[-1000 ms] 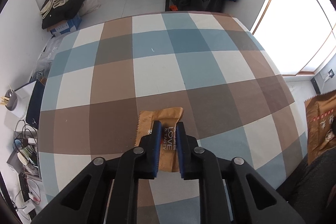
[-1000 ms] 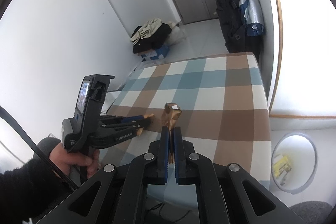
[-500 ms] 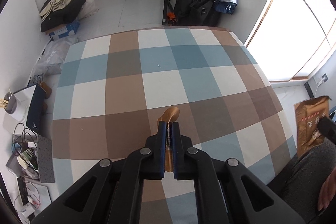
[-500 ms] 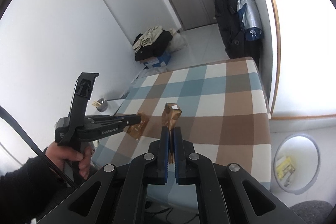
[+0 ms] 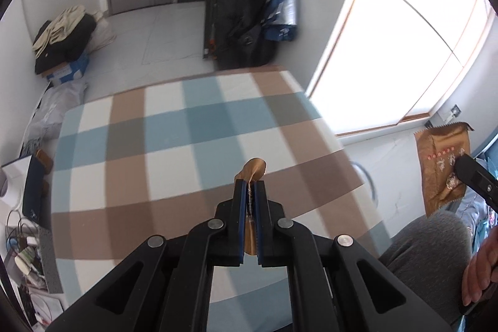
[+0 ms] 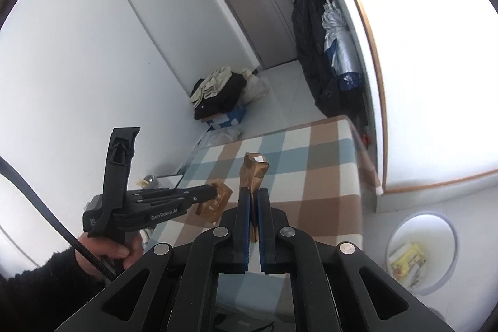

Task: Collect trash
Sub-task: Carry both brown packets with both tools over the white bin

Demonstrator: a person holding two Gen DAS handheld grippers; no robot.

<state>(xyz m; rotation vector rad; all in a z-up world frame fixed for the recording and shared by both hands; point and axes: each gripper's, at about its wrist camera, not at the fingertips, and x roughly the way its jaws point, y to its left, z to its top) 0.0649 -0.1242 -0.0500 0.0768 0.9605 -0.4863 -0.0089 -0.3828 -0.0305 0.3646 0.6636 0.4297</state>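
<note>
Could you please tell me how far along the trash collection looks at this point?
Done: a yellow wrapper already lies in the white bin on the floor. In hand: the left gripper is shut on one brown wrapper, the right gripper on another. Left: dropping both into the bin; the checkered table shows no other trash.

My left fingers (image 5: 239, 207), matt black plastic with blue rubbery pads, pinch a glossy, crinkled brown foil wrapper (image 5: 253, 170). Another shiny foil wrapper (image 6: 253, 173) sits in my right fingers (image 6: 264, 213). Soft matt checked cloth (image 5: 174, 133) covers the bench. Bright metal rivets (image 5: 216, 223) gleam.
</note>
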